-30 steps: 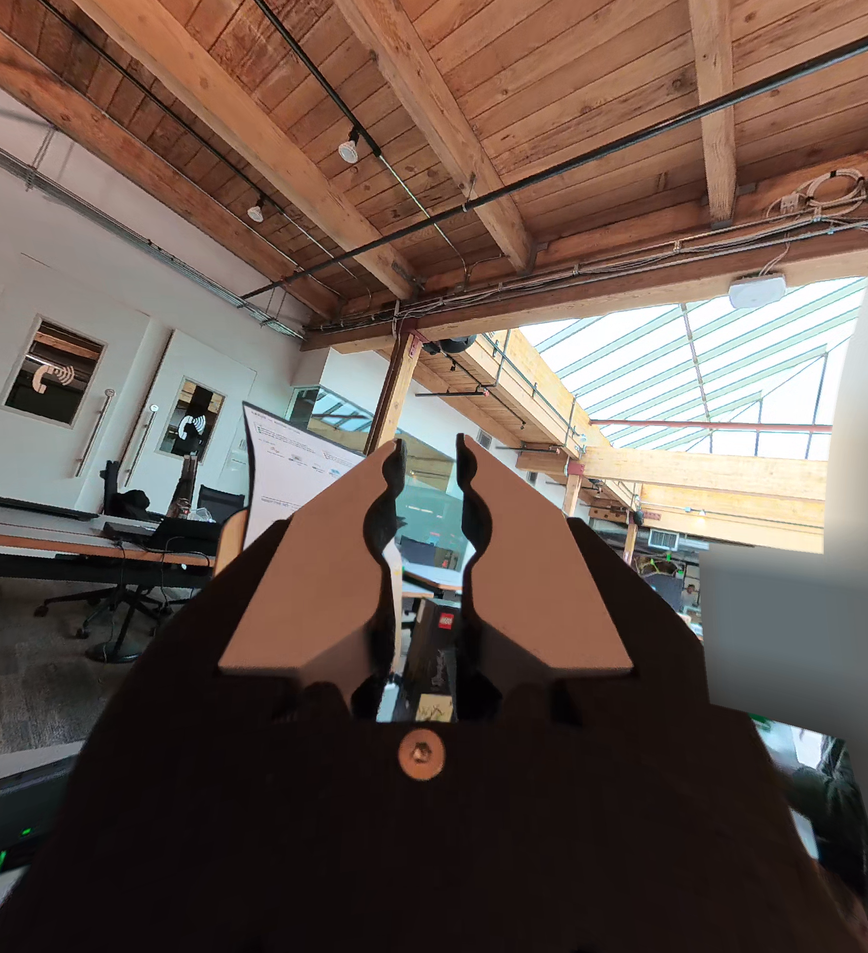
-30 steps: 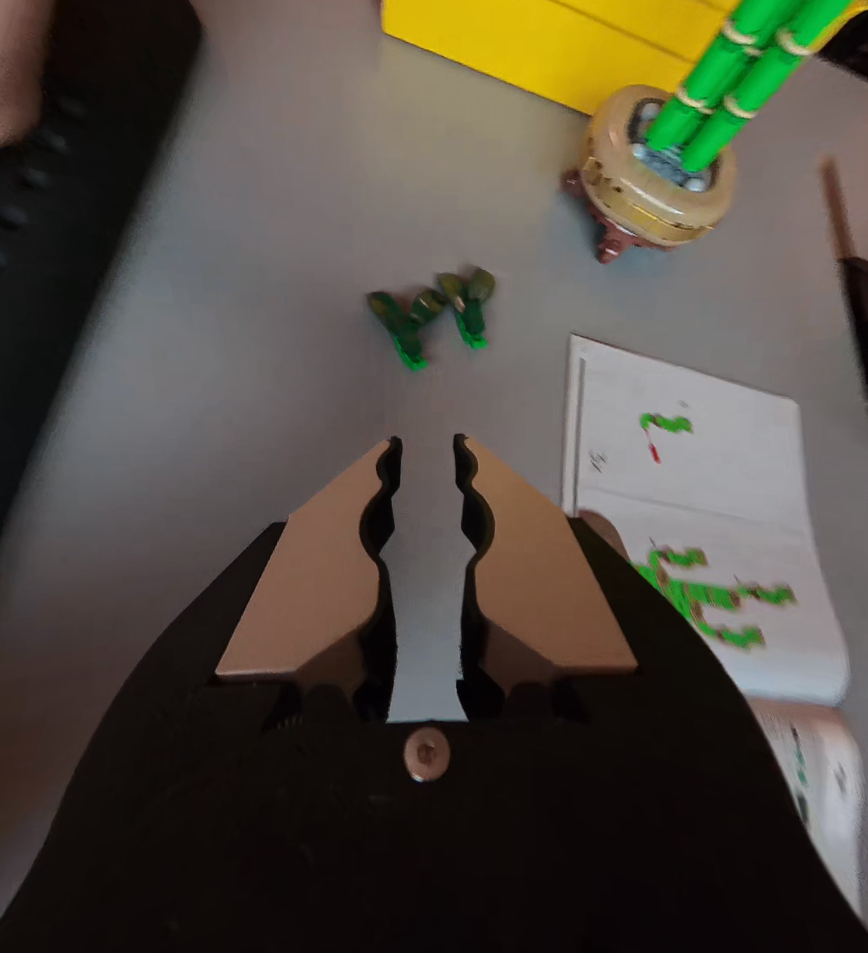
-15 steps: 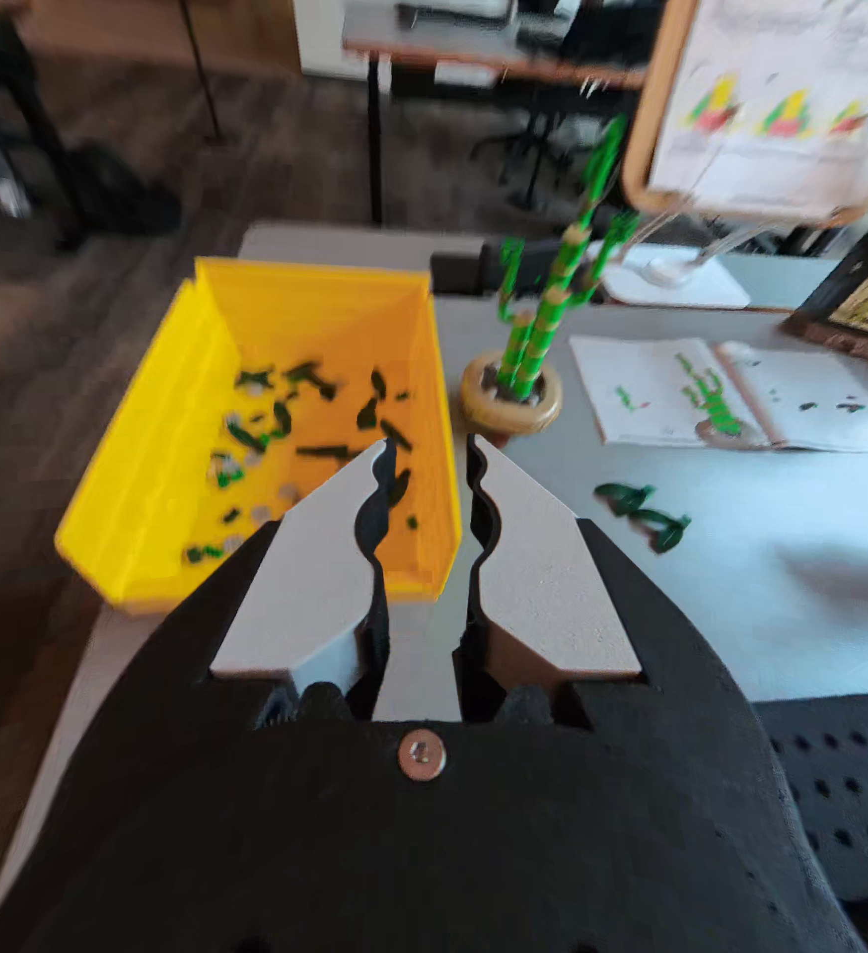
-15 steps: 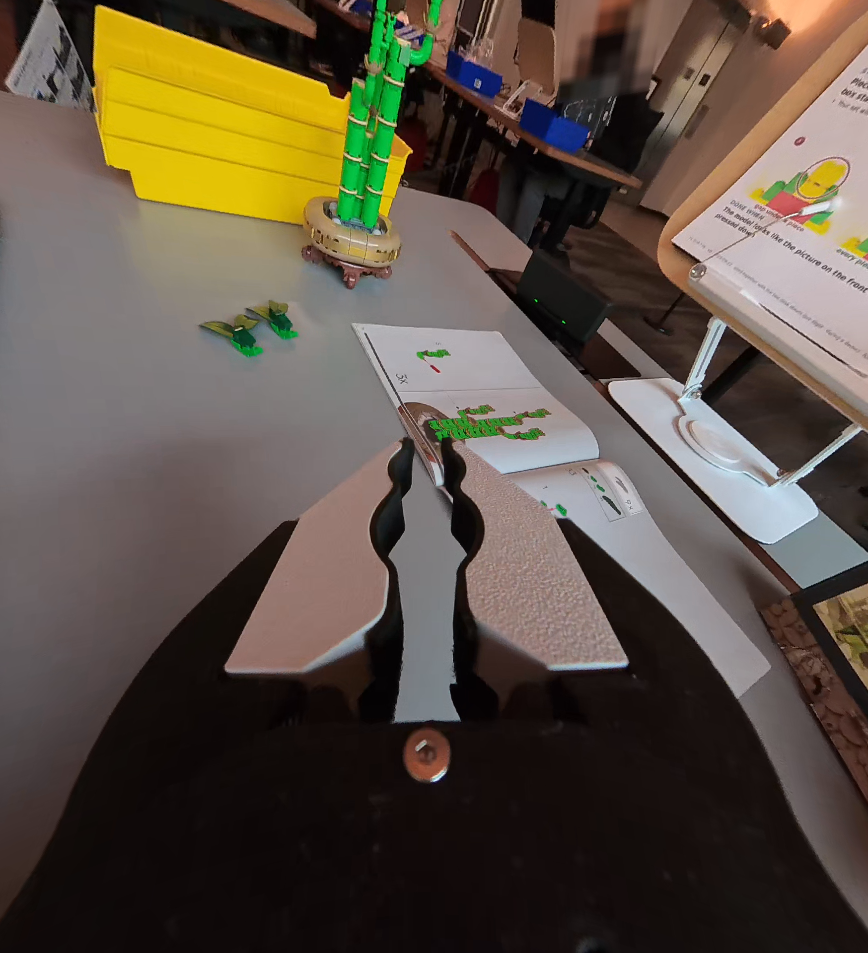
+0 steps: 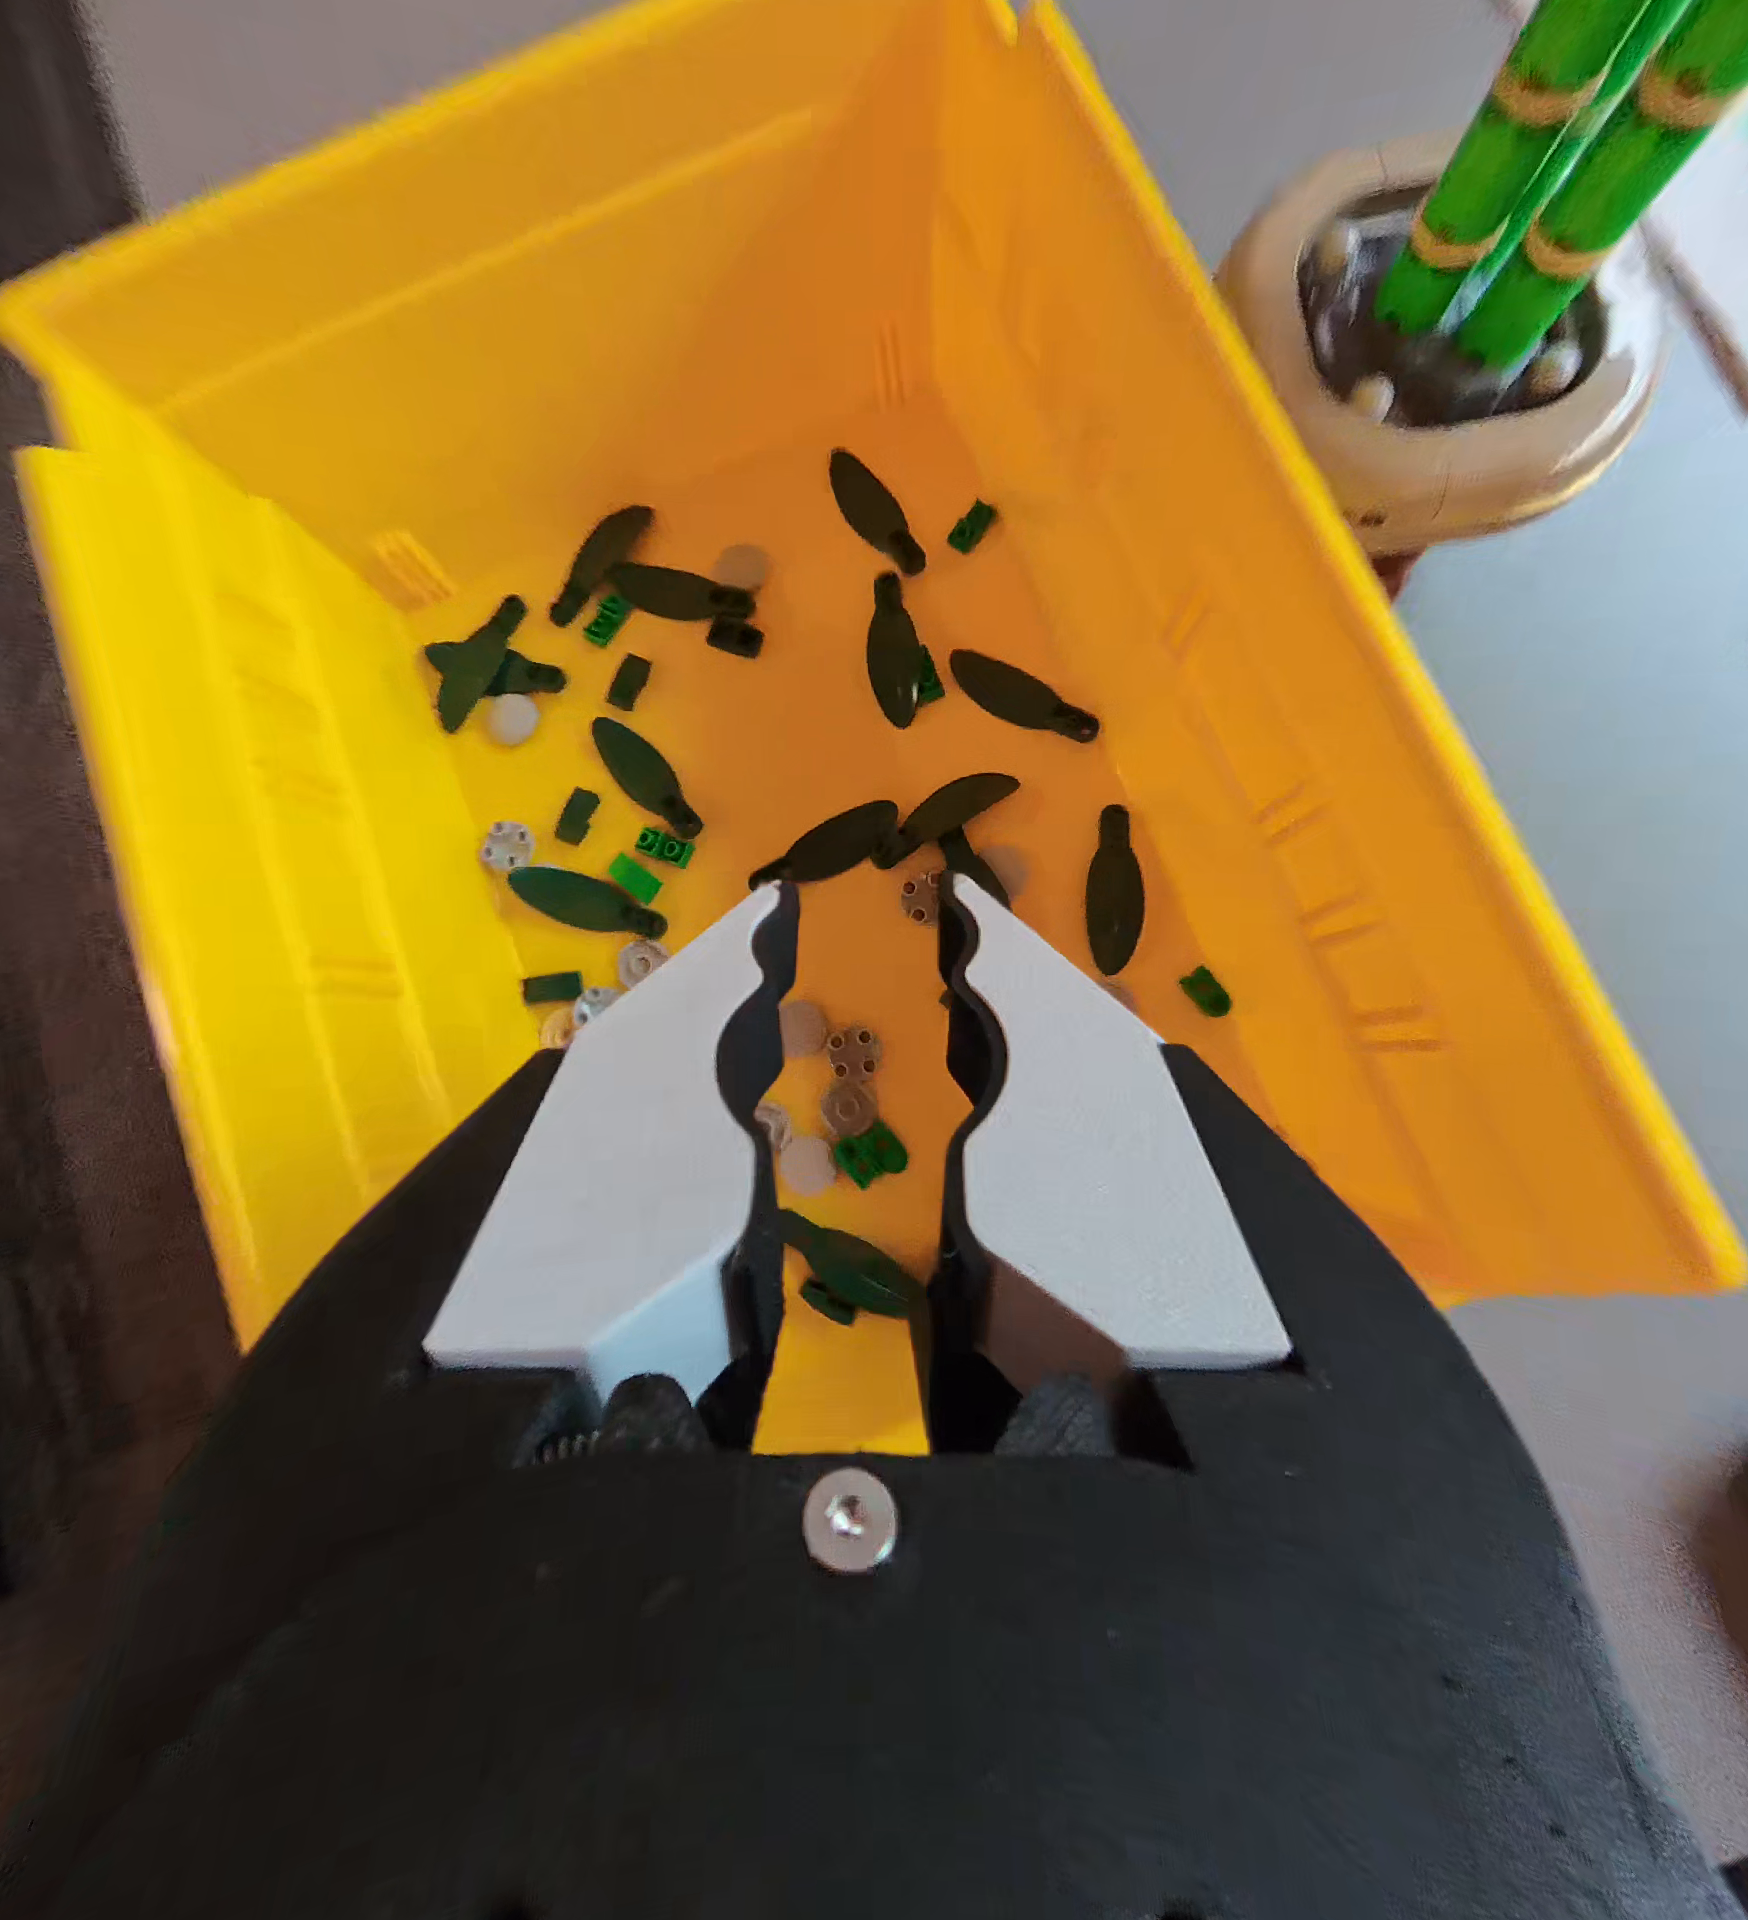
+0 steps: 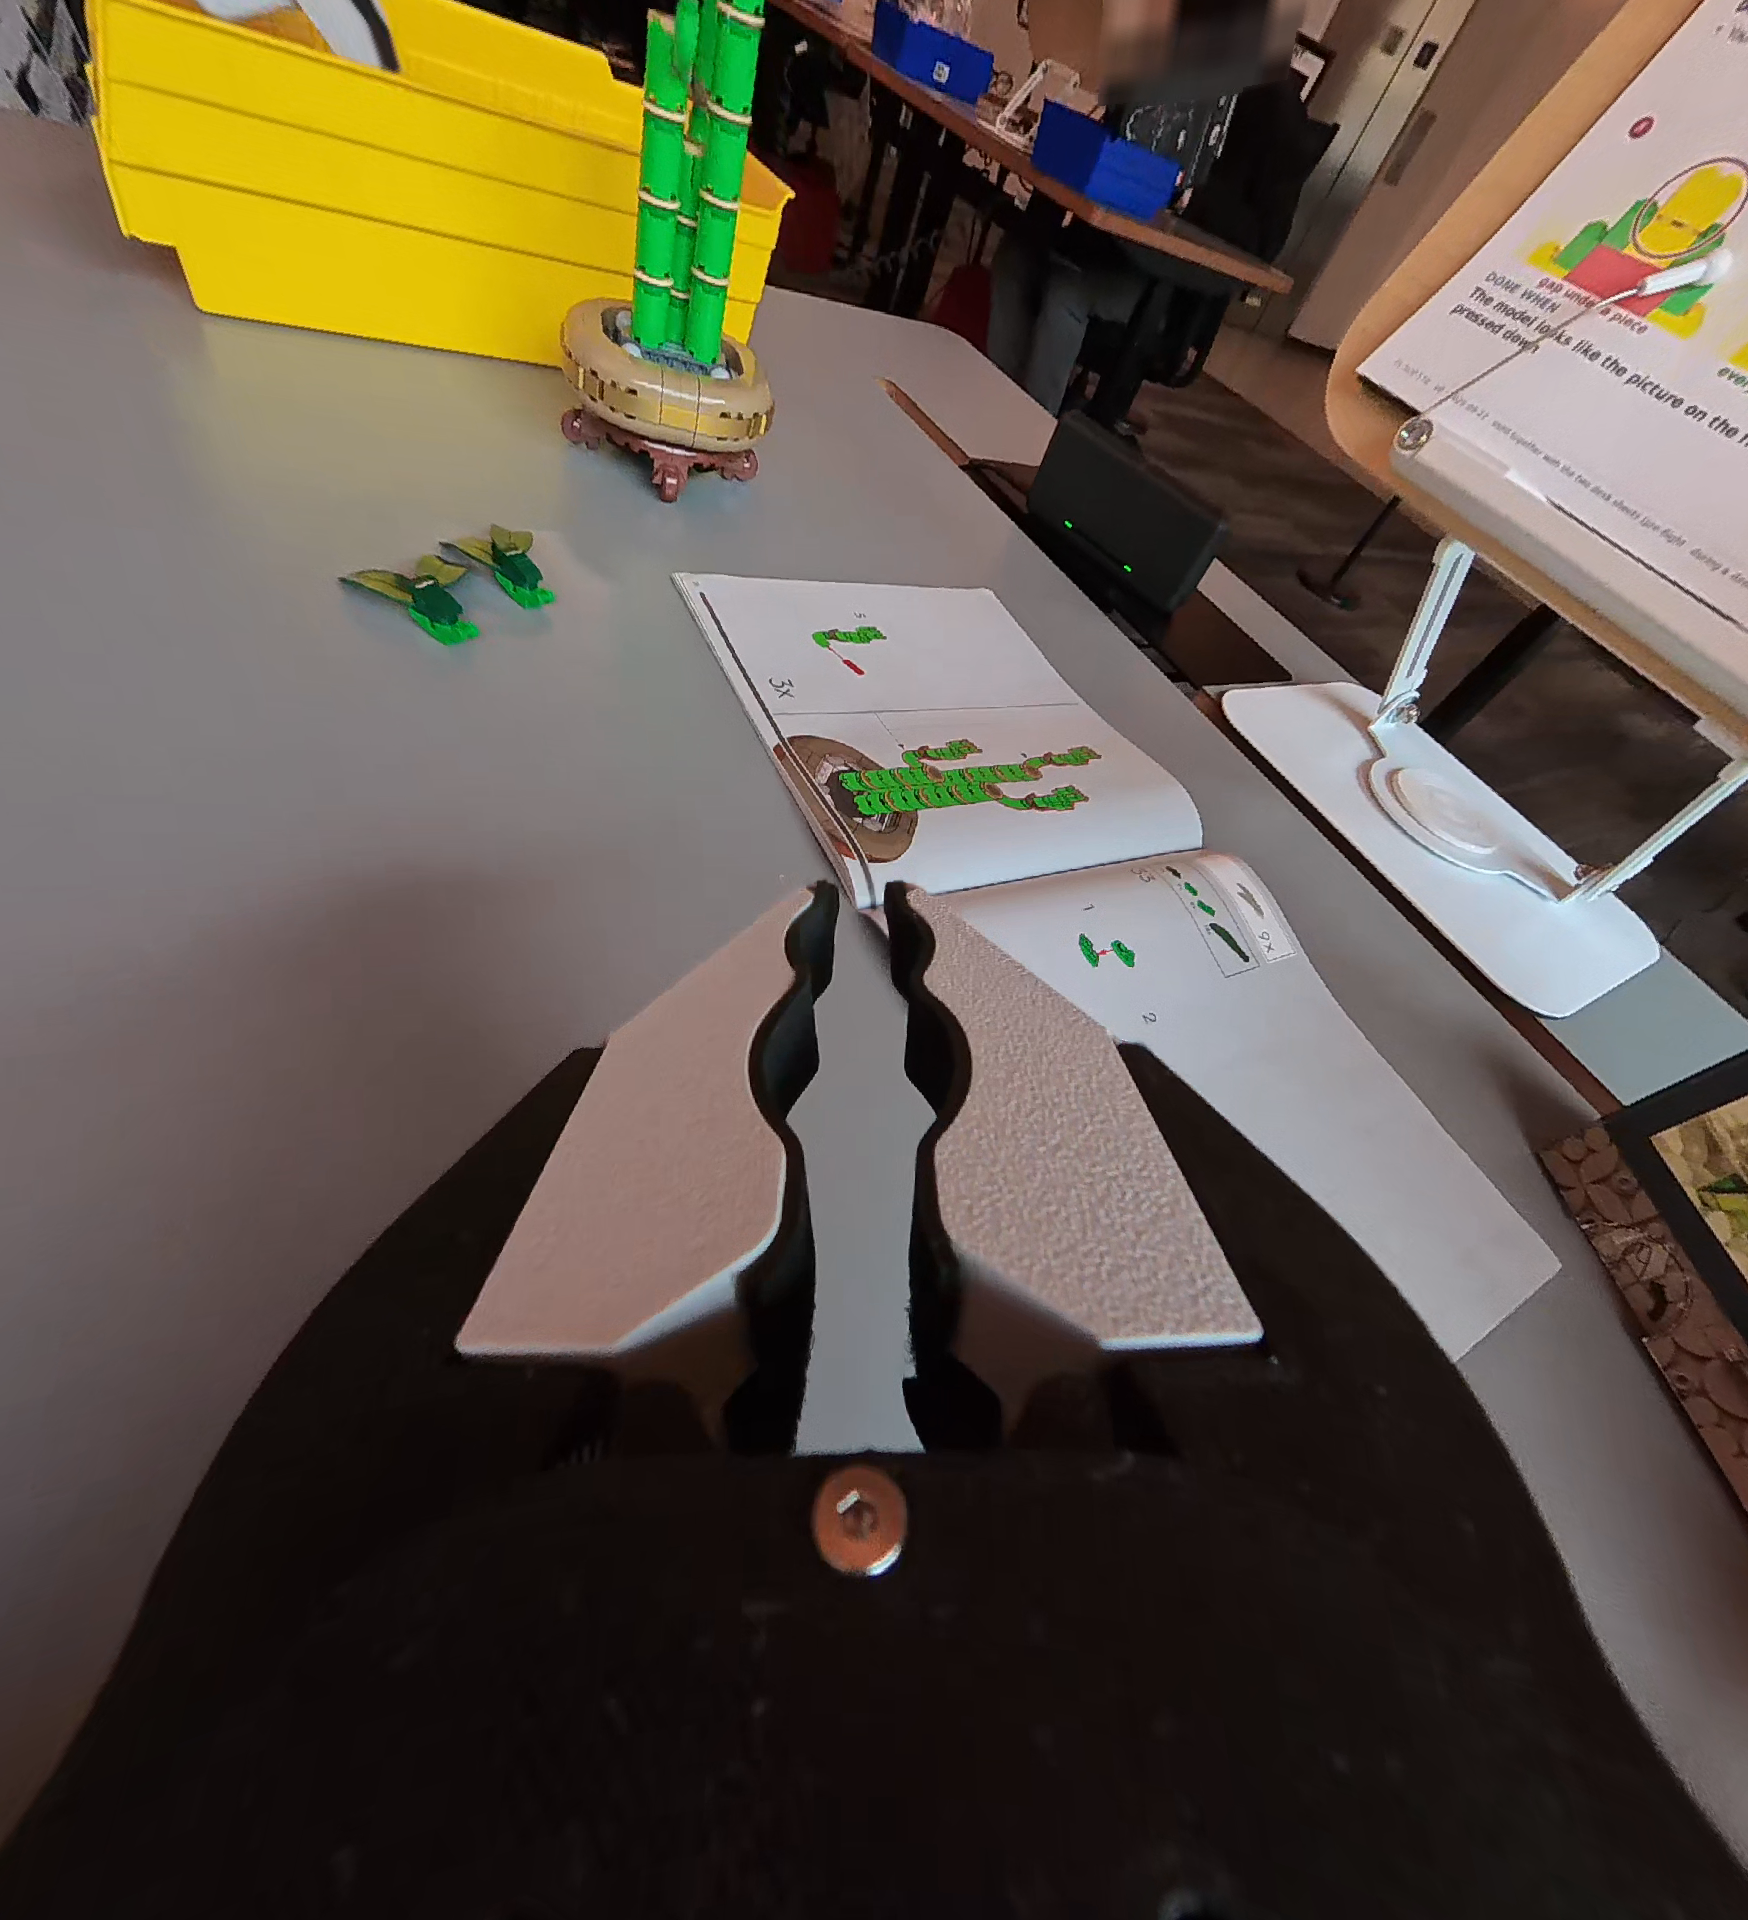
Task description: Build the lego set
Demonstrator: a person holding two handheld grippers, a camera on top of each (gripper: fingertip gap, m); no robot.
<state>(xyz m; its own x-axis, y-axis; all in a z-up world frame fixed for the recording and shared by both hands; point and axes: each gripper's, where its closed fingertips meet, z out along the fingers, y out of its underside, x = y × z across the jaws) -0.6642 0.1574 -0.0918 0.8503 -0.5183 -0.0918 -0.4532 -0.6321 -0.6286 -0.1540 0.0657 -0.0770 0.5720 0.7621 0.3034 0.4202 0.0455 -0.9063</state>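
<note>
My left gripper (image 5: 862, 896), jaws apart and empty, hangs over the yellow bin (image 5: 558, 270) of loose leaf pieces (image 5: 641, 769). My right gripper (image 6: 862, 902), jaws narrowly parted and empty, points along the table (image 6: 226, 831); the bamboo model (image 6: 678, 343) stands at 11 o'clock beyond it.

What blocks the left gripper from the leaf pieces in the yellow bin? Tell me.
Nothing visible does. The left gripper hangs over the open yellow bin with its jaws apart, and the dark leaf pieces lie loose on the bin floor just past its tips. Only the small round pieces lie scattered among them.
</note>
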